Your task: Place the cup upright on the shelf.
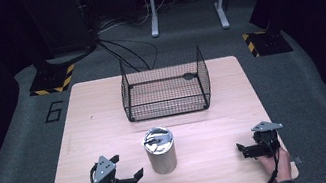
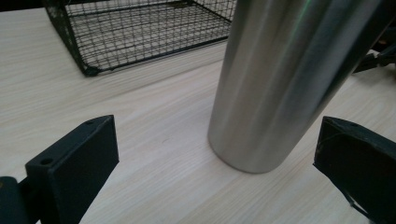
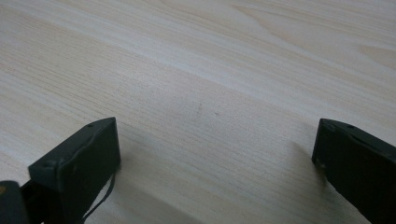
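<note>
two jaws of the left hand-held gripper point(image 1: 127, 166) gape beside the steel canister point(image 1: 160, 150); right hand-held gripper point(image 1: 245, 150) idles released. next, likely: close in, clamp, lift toward the wire basket point(image 1: 168, 104).

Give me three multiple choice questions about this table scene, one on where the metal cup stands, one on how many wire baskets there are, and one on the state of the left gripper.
1. Where does the steel cup stand?
A. Inside the basket
B. On the table, in front of the basket
C. On the floor

2. How many wire baskets are on the table?
A. One
B. Two
C. Three

3. How is the left gripper?
A. Shut on the cup
B. Shut on nothing
C. Open, jaws apart

Answers:
1 B, the cup stands upright on bare wood nearer the person than the basket.
2 A, a single black mesh basket shows.
3 C, its jaws stand wide apart, the cup beyond them.
</note>
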Action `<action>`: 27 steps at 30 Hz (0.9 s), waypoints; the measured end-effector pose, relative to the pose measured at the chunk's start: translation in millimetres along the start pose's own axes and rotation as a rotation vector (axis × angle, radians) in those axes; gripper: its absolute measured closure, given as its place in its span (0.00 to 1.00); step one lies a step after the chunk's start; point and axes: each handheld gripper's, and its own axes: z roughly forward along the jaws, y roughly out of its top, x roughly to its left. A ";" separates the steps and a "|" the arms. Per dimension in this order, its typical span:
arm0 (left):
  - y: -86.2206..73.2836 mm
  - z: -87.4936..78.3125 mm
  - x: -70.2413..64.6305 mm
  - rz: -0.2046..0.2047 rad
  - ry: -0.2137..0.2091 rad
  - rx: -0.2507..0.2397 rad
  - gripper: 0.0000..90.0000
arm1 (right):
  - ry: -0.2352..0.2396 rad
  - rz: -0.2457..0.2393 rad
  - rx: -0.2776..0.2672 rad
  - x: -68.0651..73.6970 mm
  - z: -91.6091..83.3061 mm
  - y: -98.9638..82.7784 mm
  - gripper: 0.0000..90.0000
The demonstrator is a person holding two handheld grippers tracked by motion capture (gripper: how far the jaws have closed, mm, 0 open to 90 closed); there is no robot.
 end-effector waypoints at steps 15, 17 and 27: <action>22.3 12.7 -17.1 0.039 -0.101 -0.041 0.00 | 0.000 0.005 0.000 0.4 0.0 0.0 0.01; 23.6 14.4 -18.3 0.041 -0.101 -0.050 0.00 | 0.000 0.003 0.000 0.2 0.1 0.1 0.01; 35.0 31.0 -24.8 0.044 -0.152 -0.059 0.00 | -0.001 0.001 -0.002 0.1 0.2 0.1 0.01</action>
